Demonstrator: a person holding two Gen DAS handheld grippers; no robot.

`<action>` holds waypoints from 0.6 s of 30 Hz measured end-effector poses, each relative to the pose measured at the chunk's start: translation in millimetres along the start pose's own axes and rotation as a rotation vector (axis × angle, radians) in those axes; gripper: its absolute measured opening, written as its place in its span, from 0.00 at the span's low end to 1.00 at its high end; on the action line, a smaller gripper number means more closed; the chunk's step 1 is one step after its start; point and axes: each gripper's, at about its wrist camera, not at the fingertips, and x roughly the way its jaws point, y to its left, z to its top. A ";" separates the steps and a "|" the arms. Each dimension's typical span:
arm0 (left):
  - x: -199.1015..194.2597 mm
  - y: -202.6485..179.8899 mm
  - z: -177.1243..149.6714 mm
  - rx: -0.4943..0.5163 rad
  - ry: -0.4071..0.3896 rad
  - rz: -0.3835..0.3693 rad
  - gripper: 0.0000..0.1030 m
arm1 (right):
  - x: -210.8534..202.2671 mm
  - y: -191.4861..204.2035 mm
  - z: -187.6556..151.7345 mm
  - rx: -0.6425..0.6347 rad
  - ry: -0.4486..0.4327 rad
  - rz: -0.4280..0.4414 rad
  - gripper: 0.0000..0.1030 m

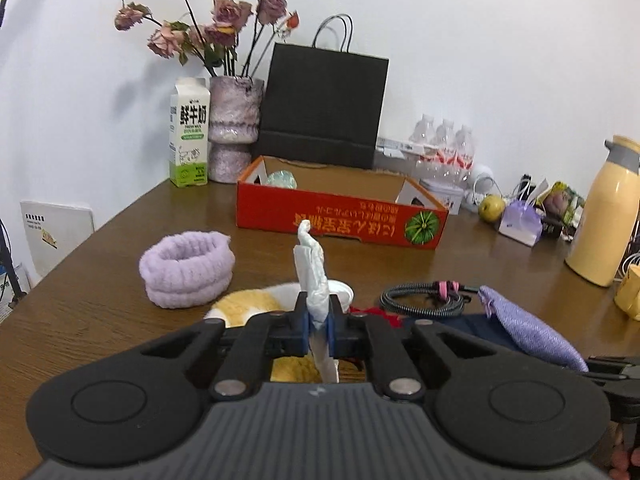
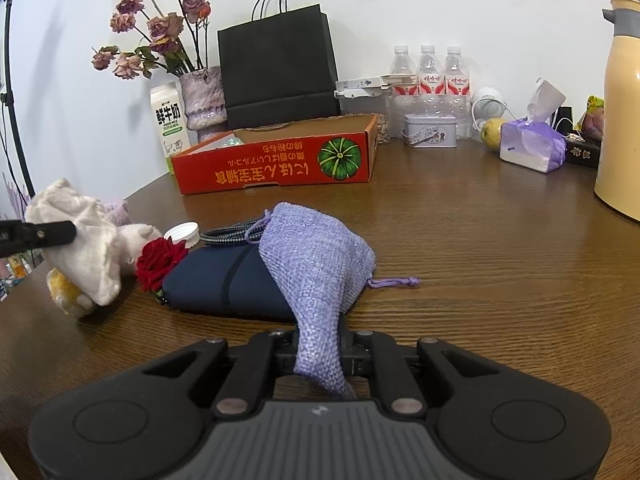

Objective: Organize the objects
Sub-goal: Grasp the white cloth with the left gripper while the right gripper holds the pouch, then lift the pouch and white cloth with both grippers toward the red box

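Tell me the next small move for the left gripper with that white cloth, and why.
Probably carry it up and forward toward the red box. The left gripper is shut on the white cloth, which stands clear above the yellow plush toy, and the open box beyond already holds one item, so it looks like the collecting spot.

— What lettering is showing up clearly?

— The white and green gable-topped milk carton (image 1: 189, 132) is displaying "鲜牛奶" in bold black characters, with smaller print beneath staying illegible.

— And the long red cardboard box (image 2: 276, 164)?

— It is carrying yellow characters printed upside down beside a green pumpkin picture; I am not managing to read them reliably.

— The clear plastic water bottles (image 2: 430, 76)?

— Their red and white labels are bearing characters too small to read.
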 end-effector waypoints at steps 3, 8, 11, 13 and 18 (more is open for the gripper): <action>-6.9 0.7 3.9 0.005 -0.018 0.008 0.08 | -1.0 -0.7 -0.5 0.001 -0.011 -0.002 0.09; -15.7 -1.7 8.8 0.020 -0.045 0.009 0.08 | -9.0 3.1 -3.1 -0.022 -0.070 -0.019 0.09; -19.0 -3.5 11.4 0.027 -0.055 0.012 0.08 | -13.7 7.8 -3.7 -0.049 -0.109 -0.026 0.09; -20.7 -4.5 13.5 0.030 -0.063 0.010 0.08 | -14.5 10.7 -2.4 -0.057 -0.120 -0.026 0.09; -22.1 -7.7 20.0 0.036 -0.084 0.006 0.08 | -18.6 17.1 7.1 -0.061 -0.150 -0.017 0.09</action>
